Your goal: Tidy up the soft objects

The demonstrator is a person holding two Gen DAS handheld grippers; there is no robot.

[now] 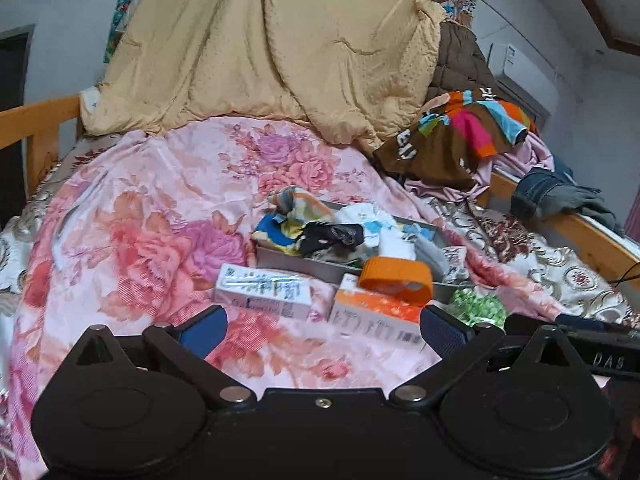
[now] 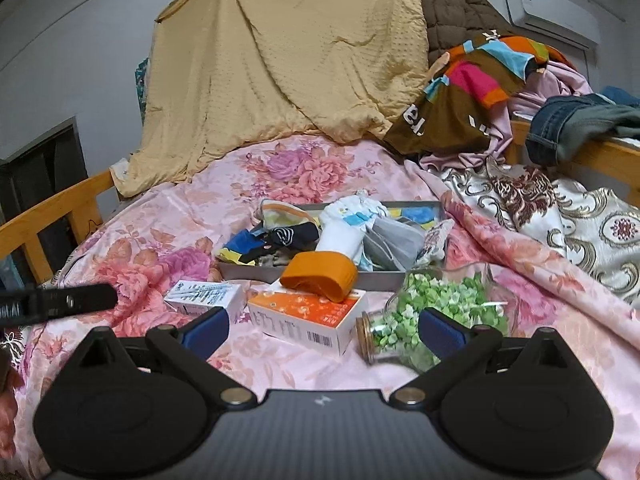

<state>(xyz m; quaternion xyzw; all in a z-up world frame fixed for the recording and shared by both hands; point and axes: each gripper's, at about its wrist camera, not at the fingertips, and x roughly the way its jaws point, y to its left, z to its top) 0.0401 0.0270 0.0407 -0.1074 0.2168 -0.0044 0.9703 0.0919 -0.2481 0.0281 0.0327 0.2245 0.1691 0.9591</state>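
Note:
A grey tray [image 1: 280, 257] [image 2: 256, 273] lies on the pink floral bedspread [image 1: 140, 200] [image 2: 180, 216], holding several soft items: a black striped cloth [image 1: 332, 236] [image 2: 292, 236], a white bundle [image 2: 340, 236], a grey cloth [image 2: 394, 240]. An orange lid-like piece [image 1: 396, 278] [image 2: 320, 276] leans on the tray's near edge. My left gripper [image 1: 322, 328] is open and empty, short of an orange-white box [image 1: 376, 316]. My right gripper [image 2: 324, 330] is open and empty, near the same box [image 2: 308, 318].
A white box [image 1: 264, 290] [image 2: 206, 296] lies left of the orange one. A glass jar of green paper stars [image 2: 432, 312] [image 1: 478, 308] lies on its side at right. A tan quilt [image 1: 272, 48] and piled clothes [image 1: 460, 128] [image 2: 480, 92] sit at the back. Wooden bed rails [image 1: 36, 128] [image 2: 600, 160] line both sides.

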